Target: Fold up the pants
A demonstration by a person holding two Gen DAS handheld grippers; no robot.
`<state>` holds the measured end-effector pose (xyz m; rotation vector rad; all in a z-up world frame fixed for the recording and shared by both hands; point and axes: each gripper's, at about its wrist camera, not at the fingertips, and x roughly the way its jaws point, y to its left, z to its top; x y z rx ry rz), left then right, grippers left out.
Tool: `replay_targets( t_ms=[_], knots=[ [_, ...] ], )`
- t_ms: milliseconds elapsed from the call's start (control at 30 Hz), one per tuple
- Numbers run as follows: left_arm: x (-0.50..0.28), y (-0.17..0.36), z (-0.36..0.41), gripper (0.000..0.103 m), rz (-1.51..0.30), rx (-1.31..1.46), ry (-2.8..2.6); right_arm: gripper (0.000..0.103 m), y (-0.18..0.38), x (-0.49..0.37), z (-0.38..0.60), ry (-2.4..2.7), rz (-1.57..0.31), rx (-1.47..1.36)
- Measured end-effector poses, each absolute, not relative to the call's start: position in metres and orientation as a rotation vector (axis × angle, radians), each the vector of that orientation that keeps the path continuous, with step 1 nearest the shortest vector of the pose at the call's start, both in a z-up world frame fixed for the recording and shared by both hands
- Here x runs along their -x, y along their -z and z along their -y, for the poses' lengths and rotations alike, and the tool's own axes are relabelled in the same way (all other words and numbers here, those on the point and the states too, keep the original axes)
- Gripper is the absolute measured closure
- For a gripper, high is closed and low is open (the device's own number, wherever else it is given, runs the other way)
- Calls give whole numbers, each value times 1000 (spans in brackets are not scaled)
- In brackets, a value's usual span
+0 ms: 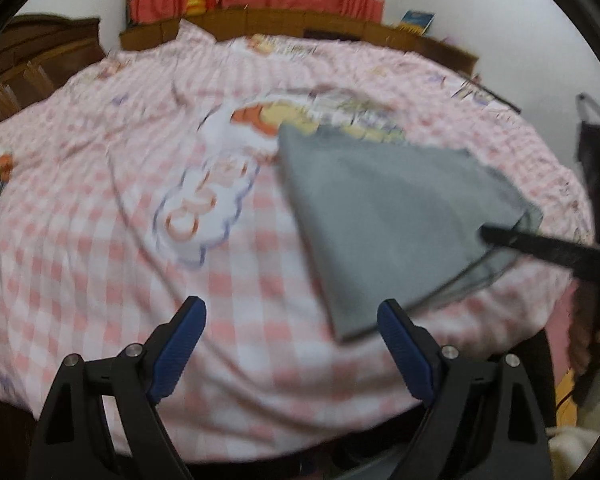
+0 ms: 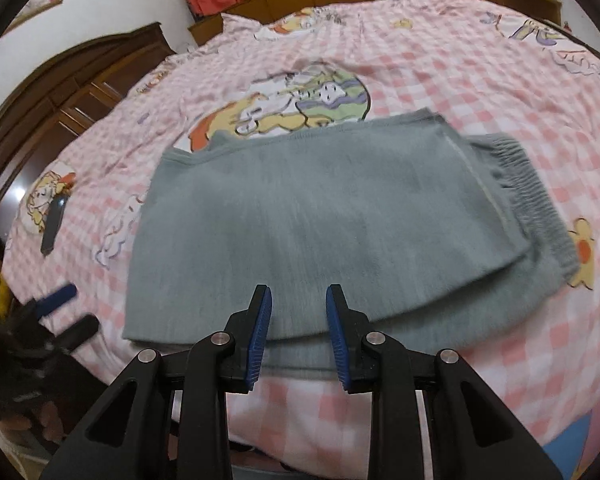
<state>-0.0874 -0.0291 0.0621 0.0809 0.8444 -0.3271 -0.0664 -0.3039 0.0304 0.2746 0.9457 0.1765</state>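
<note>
Grey pants (image 2: 332, 216) lie folded into a flat rectangle on the pink checked bedspread (image 2: 440, 64), with the elastic waistband (image 2: 532, 200) at the right. In the left wrist view the pants (image 1: 388, 216) lie right of centre. My left gripper (image 1: 292, 320) is open and empty above the bedspread, just left of the pants' near corner. My right gripper (image 2: 299, 300) is open and empty over the pants' near edge; it also shows as a dark bar (image 1: 548, 248) over the pants in the left wrist view. The left gripper shows at the left edge (image 2: 60, 308) of the right wrist view.
A dark phone-like object (image 2: 54, 220) lies on the bedspread at the left. A wooden headboard (image 2: 60, 92) stands at the left and a wooden ledge (image 1: 300, 24) with curtains behind runs along the far side. A black bag (image 1: 596, 160) hangs at the right.
</note>
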Motion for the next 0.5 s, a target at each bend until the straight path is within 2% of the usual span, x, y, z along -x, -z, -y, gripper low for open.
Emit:
replay_targets(
  t_ms=[67, 133, 200, 267, 500],
  knots=[
    [76, -67, 37, 16, -824, -73, 347, 74, -23, 62, 301, -164, -967, -268],
    [66, -69, 45, 28, -819, -62, 376, 74, -15, 62, 300, -159, -974, -257],
    [53, -67, 54, 47, -837, -41, 430, 74, -10, 63, 300, -157, -968, -255],
    [39, -61, 62, 60, -864, 4, 485, 74, -6, 64, 302, -154, -958, -271],
    [24, -22, 59, 66, -960, 29, 488, 71, -4, 73, 292, -109, -885, -238]
  ],
)
